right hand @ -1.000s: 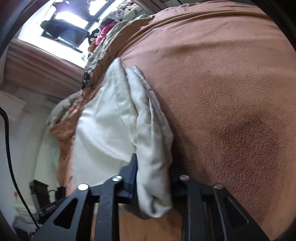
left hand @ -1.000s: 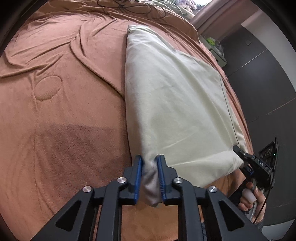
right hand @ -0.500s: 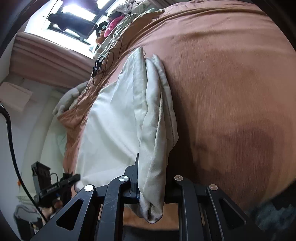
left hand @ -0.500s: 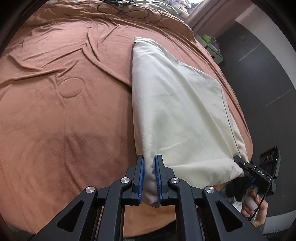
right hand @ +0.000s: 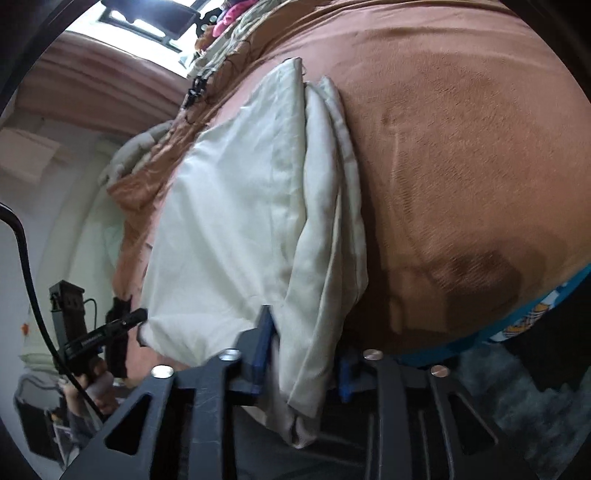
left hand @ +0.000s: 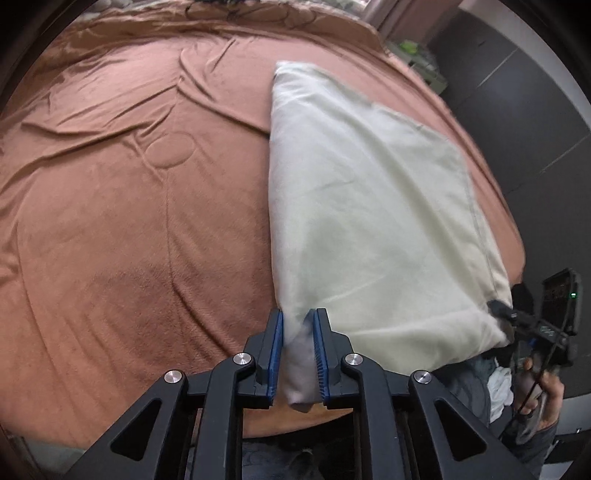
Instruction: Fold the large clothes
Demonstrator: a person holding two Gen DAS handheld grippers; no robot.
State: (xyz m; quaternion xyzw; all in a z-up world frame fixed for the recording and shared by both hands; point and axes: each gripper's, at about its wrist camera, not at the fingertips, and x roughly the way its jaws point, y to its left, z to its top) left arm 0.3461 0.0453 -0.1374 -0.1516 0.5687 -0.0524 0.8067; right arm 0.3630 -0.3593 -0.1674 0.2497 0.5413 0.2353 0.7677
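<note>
Smooth matt cream cloth garment lies on a brown, velvety napped blanket; matt black plastic left tool.

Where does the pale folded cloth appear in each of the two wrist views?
Left wrist view: pale cloth fills the centre-right, its near corner clamped in the left gripper.
Right wrist view: it fills the centre-left, its bunched edge in the right gripper.
Shared landmark: the brown bedspread.

A home bedroom. A wide bed covered in a rust-brown plush blanket fills most of both views. Rumpled bedding is piled at its far end beneath a bright window with a pinkish curtain, and dark wardrobe panels stand alongside.
</note>
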